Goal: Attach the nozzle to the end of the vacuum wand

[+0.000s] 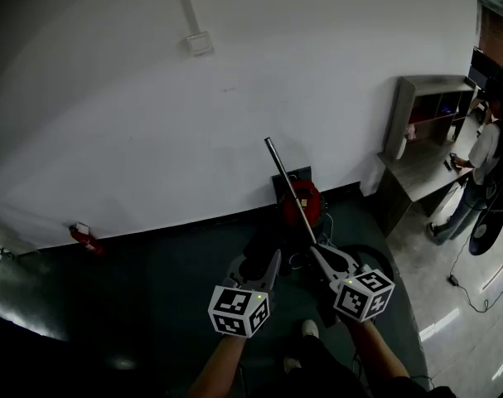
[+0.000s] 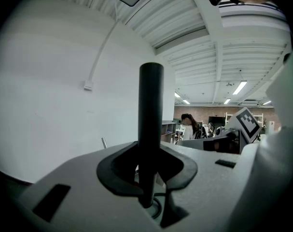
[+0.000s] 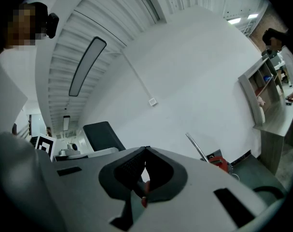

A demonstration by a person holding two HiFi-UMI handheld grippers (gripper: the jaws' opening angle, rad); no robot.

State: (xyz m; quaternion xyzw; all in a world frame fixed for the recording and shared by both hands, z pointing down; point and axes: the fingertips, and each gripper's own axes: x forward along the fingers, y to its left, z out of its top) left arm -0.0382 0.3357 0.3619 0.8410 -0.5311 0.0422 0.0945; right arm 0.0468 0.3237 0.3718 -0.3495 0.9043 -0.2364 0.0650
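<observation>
My left gripper (image 2: 148, 151) is shut on a black nozzle (image 2: 151, 110), whose round tube stands upright between the jaws. In the head view the left gripper (image 1: 255, 264) sits low in the middle. In the right gripper view the nozzle (image 3: 103, 137) shows as a dark flat shape at the left. The metal vacuum wand (image 1: 291, 191) slants up from a red vacuum cleaner (image 1: 305, 201) at the foot of the wall. My right gripper (image 1: 317, 252) is beside the wand's lower part, its jaws shut with nothing in them. In its own view the wand (image 3: 197, 147) stands to the right of the right gripper (image 3: 145, 151).
A white wall fills the back. A grey desk with a shelf unit (image 1: 425, 164) stands at the right, with a person (image 1: 483, 168) at it. Cables (image 1: 475, 293) trail on the floor there. A small red object (image 1: 85, 239) lies by the wall at the left.
</observation>
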